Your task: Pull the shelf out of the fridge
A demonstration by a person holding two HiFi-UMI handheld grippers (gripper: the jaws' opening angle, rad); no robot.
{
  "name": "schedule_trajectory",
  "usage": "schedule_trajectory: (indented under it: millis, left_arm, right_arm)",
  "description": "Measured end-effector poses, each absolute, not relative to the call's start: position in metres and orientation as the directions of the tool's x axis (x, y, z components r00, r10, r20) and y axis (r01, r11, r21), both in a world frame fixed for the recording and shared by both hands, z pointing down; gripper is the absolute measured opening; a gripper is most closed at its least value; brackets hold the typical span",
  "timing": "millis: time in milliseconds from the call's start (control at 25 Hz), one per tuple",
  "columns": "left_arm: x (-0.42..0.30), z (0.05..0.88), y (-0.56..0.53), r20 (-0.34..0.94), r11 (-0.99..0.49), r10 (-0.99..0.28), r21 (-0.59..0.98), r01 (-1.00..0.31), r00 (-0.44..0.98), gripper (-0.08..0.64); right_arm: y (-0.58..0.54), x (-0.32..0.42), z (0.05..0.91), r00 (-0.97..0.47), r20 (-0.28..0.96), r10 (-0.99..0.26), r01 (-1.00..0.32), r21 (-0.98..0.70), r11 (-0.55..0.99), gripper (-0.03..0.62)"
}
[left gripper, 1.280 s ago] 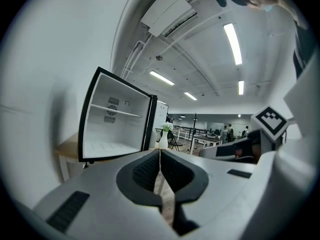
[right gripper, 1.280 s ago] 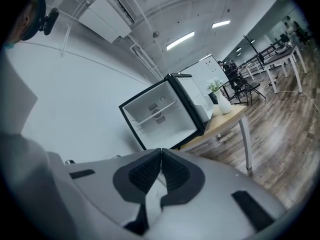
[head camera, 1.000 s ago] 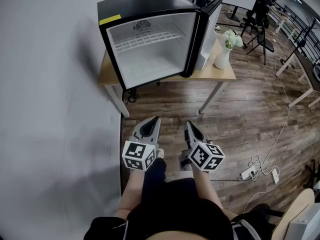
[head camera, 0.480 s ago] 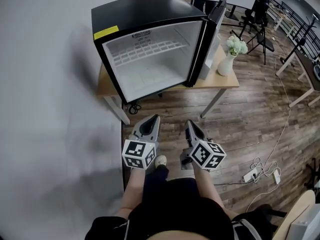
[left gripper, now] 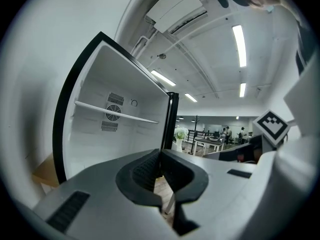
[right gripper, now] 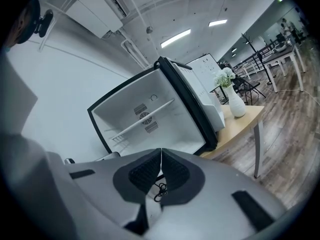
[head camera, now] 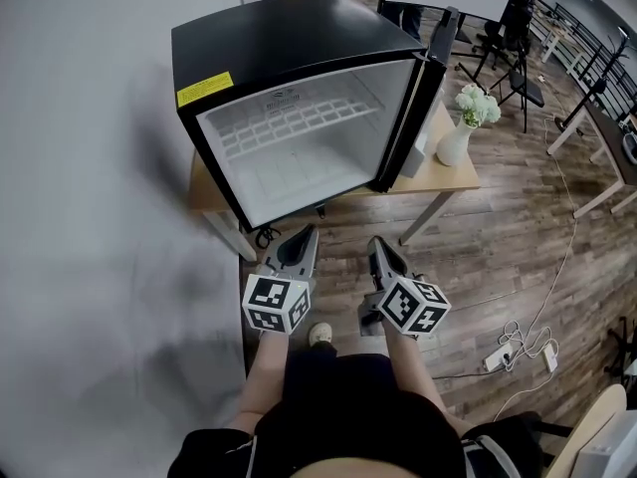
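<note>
The shelf [head camera: 299, 122], a white wire grid, is seated inside the fridge [head camera: 289, 38], in the upper part of the white inside, and it is not pulled out. The fridge is black outside, and its door [head camera: 434, 68] is swung open at 3 o'clock of the opening. A yellow label [head camera: 204, 89] is stuck on the front edge at 10 o'clock of the shelf. The fridge is placed on a wooden table [head camera: 443, 179], and a white wall [head camera: 80, 167] is seen at 9 o'clock of it. At 3 o'clock of the fridge, a white vase [head camera: 456, 145] with white flowers [head camera: 478, 106] is stood on the same table, just beside the door. The left gripper [head camera: 309, 231] and the right gripper [head camera: 376, 243] are held side by side at 6 o'clock of the fridge, apart from it, and both are pointed towards the opening. The jaws of each gripper are pressed together, and nothing is kept between them. Under the grippers a wooden floor [head camera: 478, 257] is seen. On it, at 4 o'clock of the right gripper, a white power strip [head camera: 498, 345] with cables is laid.
</note>
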State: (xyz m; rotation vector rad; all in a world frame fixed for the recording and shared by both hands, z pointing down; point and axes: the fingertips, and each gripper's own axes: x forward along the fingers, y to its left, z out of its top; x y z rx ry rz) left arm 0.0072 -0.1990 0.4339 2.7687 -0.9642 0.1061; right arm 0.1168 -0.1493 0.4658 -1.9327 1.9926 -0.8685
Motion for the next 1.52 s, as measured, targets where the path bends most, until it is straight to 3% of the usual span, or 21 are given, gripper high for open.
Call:
schedule_trajectory:
  millis: [840, 1520]
  left_arm:
    - [0.016, 0.462, -0.234, 0.182, -0.781, -0.563, 0.202, -0.591, 0.806, 0.008]
    - [0.031, 0.452, -0.262, 0.133, -0.687, -0.664, 0.281, -0.670, 0.736, 0.008]
  right_arm:
    - [-0.189, 0.121, 0.489, -0.083, 0.251, -0.964, -0.780, -0.618, -0.094, -0.008]
    - [-0.224, 0.142, 0.484, -0.169, 0.236, -0.957, -0.731, -0.681, -0.039, -0.008]
